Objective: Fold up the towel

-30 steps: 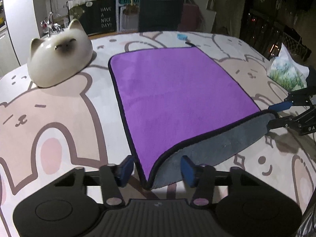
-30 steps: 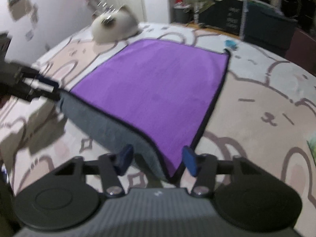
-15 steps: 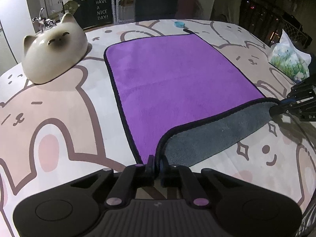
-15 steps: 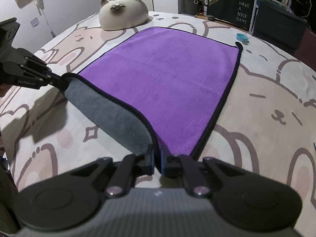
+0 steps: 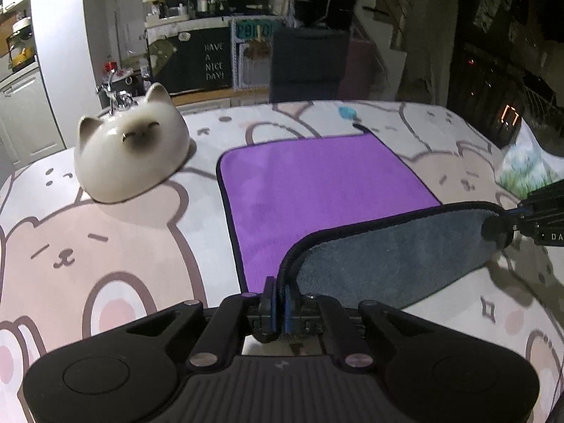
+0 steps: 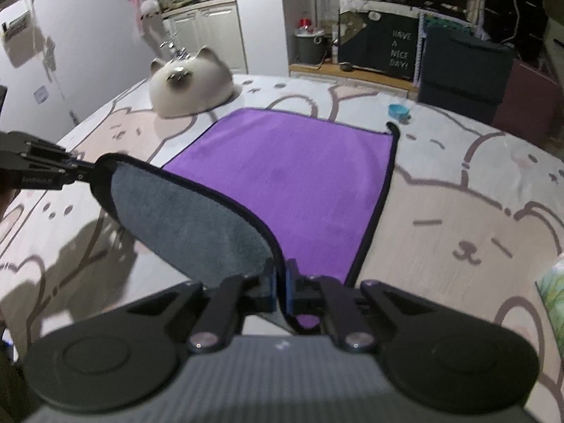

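Both grippers hold the near corners of the purple microfibre towel with grey underside and black piping (image 5: 317, 190). Left gripper (image 5: 278, 303): jaws pressed together, pinching the near-left corner. Right gripper (image 6: 280, 292): jaws pressed together, pinching the near-right corner. Near edge is lifted off the bear-print tablecloth (image 5: 105, 246), grey side showing and curling toward the cameras; the far half of the towel lies flat on the cloth, purple side up. Each gripper also shows at the side of the other's view, at the opposite corner.

Step, as I judge it: carry the near edge over to the far edge for the first fold, barely begun.

Risks:
- Grip is right at the piping on both corners; a tug could slip a corner out and drop the edge.
- Uneven travel of the two hands would skew the fold, edges not matching.
- Pulling forward too low could drag the flat half along the cloth and bunch it.
- White ceramic cat-shaped bowl lying upside down (image 5: 132, 155) sits near the towel's far-left corner; a wide swing could bump it.
- Small blue object (image 6: 398, 111) sits just beyond the far-right corner, beside the hanging loop; the landing edge could cover it.
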Demonstrator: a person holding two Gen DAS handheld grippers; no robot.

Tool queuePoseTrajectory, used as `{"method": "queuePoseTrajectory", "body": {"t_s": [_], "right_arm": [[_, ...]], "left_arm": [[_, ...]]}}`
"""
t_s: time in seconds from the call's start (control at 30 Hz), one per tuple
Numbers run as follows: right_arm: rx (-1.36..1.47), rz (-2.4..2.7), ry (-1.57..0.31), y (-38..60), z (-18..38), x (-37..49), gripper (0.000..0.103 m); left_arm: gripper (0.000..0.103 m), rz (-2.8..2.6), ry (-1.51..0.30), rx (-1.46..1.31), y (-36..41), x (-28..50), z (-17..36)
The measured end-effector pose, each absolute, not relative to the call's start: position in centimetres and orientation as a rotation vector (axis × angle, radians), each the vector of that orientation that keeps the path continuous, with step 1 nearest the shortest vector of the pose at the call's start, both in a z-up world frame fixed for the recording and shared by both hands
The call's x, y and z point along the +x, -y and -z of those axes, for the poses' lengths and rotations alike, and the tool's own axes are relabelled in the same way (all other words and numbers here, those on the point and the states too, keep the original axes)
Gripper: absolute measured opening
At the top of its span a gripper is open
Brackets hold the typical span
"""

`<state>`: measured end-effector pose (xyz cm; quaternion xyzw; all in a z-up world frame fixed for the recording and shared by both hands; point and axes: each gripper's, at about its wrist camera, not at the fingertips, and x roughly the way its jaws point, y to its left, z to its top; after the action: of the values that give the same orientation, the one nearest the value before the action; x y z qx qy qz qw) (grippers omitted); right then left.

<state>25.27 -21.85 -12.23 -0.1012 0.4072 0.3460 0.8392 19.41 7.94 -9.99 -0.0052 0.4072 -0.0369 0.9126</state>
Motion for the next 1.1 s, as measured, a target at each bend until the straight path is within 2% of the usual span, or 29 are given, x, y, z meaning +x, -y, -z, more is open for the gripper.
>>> {"method": "queuePoseTrajectory", "body": {"t_s": [0.6,1.1], "right_arm": [[-0.104,-0.686,-0.707,19.4,8.5,29.4,0.006],[-0.133,-0.634,-0.713,17.7,8.6,36.2,0.006]], "left_arm": [[0.004,0.040,-0.700,-0.061,-8.5,24.1,6.3],[0.004,0.030,-0.718,-0.039,-10.1,31.3,6.4]]}}
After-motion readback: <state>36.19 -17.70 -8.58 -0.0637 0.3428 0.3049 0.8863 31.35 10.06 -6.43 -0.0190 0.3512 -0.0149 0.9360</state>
